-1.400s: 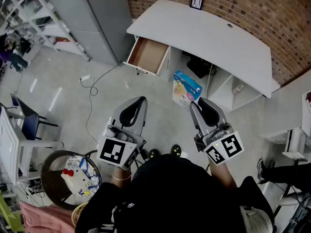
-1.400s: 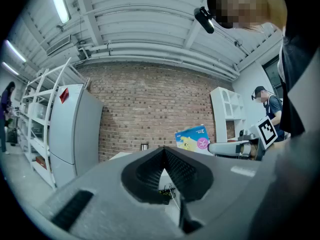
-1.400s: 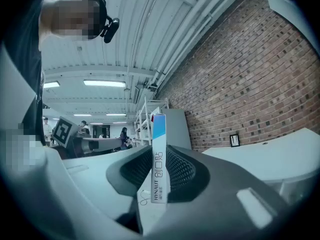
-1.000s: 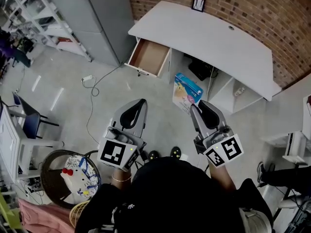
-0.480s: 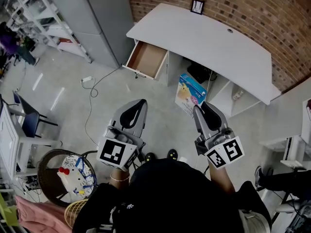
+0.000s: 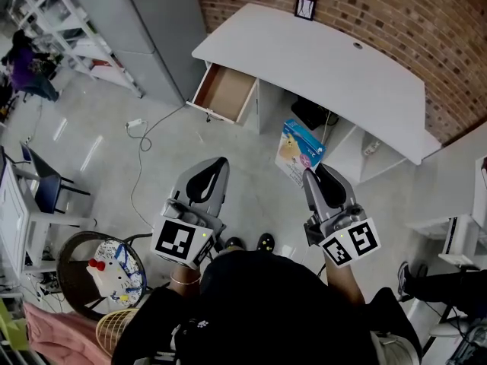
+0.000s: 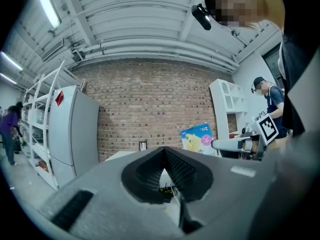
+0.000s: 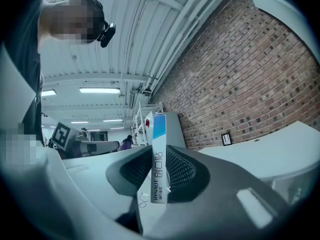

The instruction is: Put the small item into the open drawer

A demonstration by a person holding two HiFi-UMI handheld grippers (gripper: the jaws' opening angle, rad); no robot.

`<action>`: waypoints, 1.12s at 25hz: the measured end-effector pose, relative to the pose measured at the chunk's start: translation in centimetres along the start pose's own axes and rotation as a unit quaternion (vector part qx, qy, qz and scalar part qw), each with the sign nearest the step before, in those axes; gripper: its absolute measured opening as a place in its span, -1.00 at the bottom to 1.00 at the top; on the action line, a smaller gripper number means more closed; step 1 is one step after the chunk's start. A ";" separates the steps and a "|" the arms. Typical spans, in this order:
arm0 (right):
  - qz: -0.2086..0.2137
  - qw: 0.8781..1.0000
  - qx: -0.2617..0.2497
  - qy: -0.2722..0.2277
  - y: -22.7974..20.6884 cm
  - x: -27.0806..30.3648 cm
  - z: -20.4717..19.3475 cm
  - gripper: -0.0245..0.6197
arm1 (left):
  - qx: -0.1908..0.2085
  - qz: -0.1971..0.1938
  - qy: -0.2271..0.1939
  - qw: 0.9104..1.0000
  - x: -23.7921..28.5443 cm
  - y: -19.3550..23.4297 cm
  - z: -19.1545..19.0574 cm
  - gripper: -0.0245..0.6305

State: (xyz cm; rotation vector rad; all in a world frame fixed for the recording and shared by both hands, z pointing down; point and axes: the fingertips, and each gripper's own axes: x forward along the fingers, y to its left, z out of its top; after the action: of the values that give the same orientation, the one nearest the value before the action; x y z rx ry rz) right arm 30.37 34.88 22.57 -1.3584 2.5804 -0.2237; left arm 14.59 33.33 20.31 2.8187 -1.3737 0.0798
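My right gripper (image 6: 318,175) is shut on a small flat box (image 6: 298,152) printed blue and yellow, holding it upright on its edge. In the right gripper view the box's narrow side (image 8: 159,159) stands between the ribbed pads (image 8: 181,170). The left gripper (image 6: 213,167) is level, its jaws shut with nothing between them, the pads (image 7: 177,166) meeting at the tip. The open wooden drawer (image 6: 226,93) sticks out at the left end of the white desk (image 6: 319,59), well ahead and to the left of both grippers. The box (image 7: 199,136) also shows in the left gripper view.
A cable (image 6: 144,131) trails over the concrete floor near the drawer. Grey cabinets (image 6: 160,29) and a shelf rack (image 6: 53,21) stand at the left. A wicker basket with a toy (image 6: 106,272) sits at lower left, beside a chair (image 6: 42,196). Black gear (image 6: 308,112) lies under the desk.
Both grippers and the person have shifted a little across the floor near the desk. The box stays gripped in the right gripper; the left jaws stay shut.
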 end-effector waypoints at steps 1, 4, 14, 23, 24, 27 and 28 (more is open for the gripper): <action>0.001 1.000 0.001 0.000 -0.2 -0.1 -0.1 -0.64 | 0.001 0.001 0.001 1.000 0.0 -0.2 0.0 -0.93; 0.004 1.000 0.006 -0.002 -0.5 -0.2 -0.4 -0.64 | 0.000 0.006 0.006 1.000 -0.2 -0.3 -0.4 -0.93; 0.009 1.000 -0.002 -0.002 -1.0 1.0 -0.4 -0.64 | 0.007 0.010 0.005 1.000 0.5 1.0 -1.1 -0.93; 0.010 1.000 0.000 0.000 -1.6 5.3 -0.6 -0.64 | -0.005 0.022 -0.004 1.000 2.1 5.1 -0.4 -0.93; 0.012 1.000 0.001 -0.001 -1.5 5.9 -0.5 -0.64 | -0.005 0.023 -0.004 1.000 2.3 5.7 -0.3 -0.93; 0.011 1.000 -0.001 0.000 -1.3 7.6 -0.7 -0.64 | -0.003 0.018 -0.007 1.000 2.7 7.3 -0.2 -0.93; 0.009 1.000 0.000 0.000 -1.3 8.1 -0.8 -0.64 | -0.003 0.016 -0.007 1.000 2.9 7.9 -0.3 -0.93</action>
State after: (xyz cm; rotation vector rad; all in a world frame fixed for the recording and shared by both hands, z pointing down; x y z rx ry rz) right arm 26.71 27.48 22.69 -1.3354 2.5922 -0.2205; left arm 10.14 26.22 20.58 2.7983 -1.4200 0.0575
